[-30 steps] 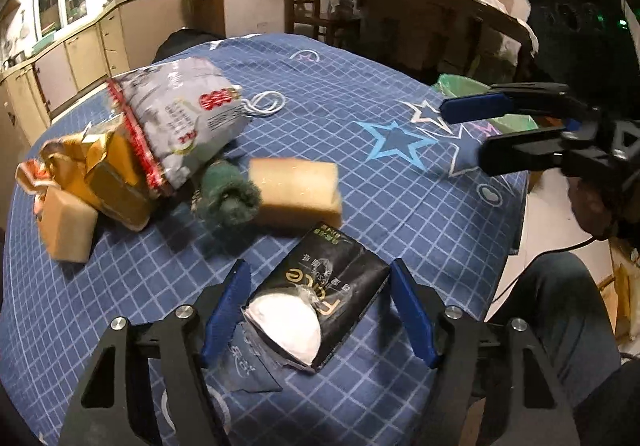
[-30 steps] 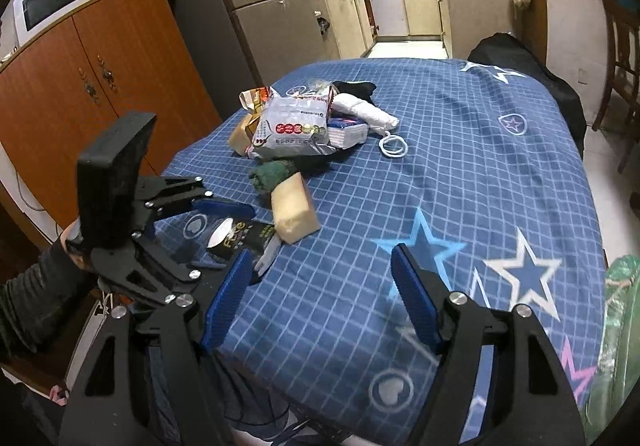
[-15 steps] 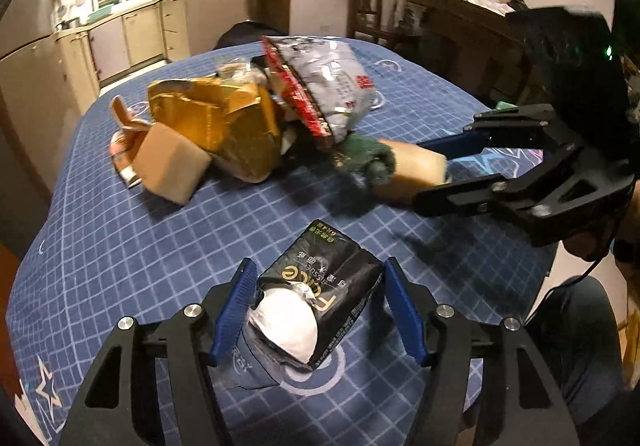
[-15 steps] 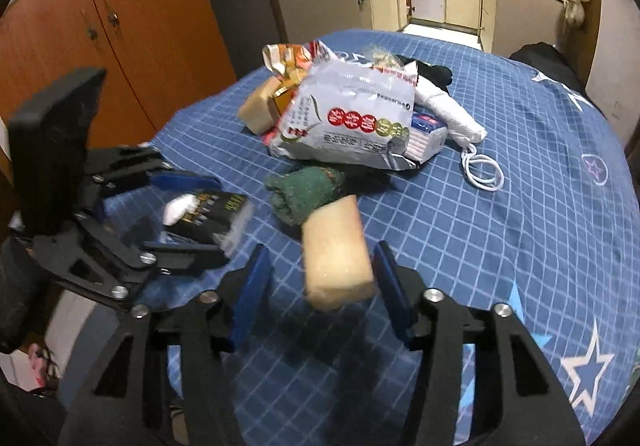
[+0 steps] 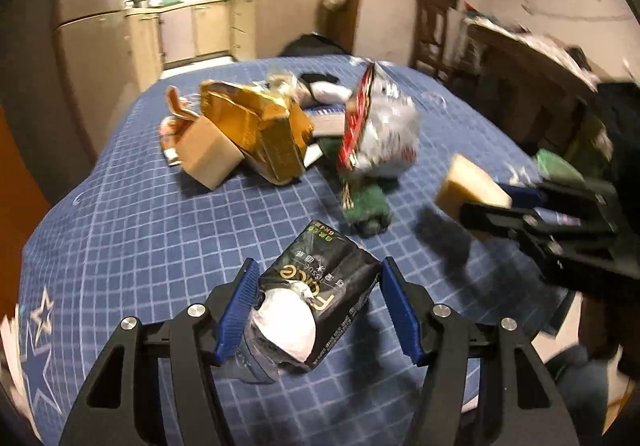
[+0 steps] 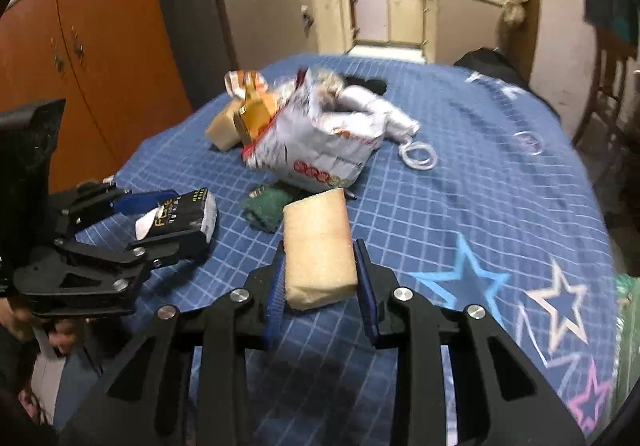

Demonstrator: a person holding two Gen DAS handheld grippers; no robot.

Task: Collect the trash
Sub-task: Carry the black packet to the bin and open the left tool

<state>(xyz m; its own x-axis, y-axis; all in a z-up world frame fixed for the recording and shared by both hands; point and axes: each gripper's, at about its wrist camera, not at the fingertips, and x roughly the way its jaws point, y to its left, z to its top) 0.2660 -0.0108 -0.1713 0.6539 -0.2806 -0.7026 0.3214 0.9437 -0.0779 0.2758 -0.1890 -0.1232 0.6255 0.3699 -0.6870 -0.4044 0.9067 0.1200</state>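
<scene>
A black tissue pack (image 5: 316,298) with white tissue showing at its torn end sits between the blue pads of my left gripper (image 5: 316,270), which is shut on it. In the right wrist view the same pack (image 6: 180,211) hangs in the left gripper (image 6: 192,217) just above the cloth. A yellow sponge block (image 6: 316,246) stands between the pads of my right gripper (image 6: 319,246), whose jaws are closing and press on both its sides. The left wrist view shows that sponge (image 5: 468,177) in the right gripper (image 5: 480,201), off the table with its shadow below.
A blue checked tablecloth with stars (image 5: 140,226) covers the table. A pile lies in its middle: a gold wrapper (image 5: 260,129), a cardboard box (image 5: 208,153), a silver snack bag (image 5: 384,129) and a green scrubber (image 5: 368,205). A white cord loop (image 6: 418,155) lies beyond.
My right gripper came in over the yellow sponge, closed on it and raised it off the cloth. The left gripper has rolled and shifted with the tissue pack between its pads.
</scene>
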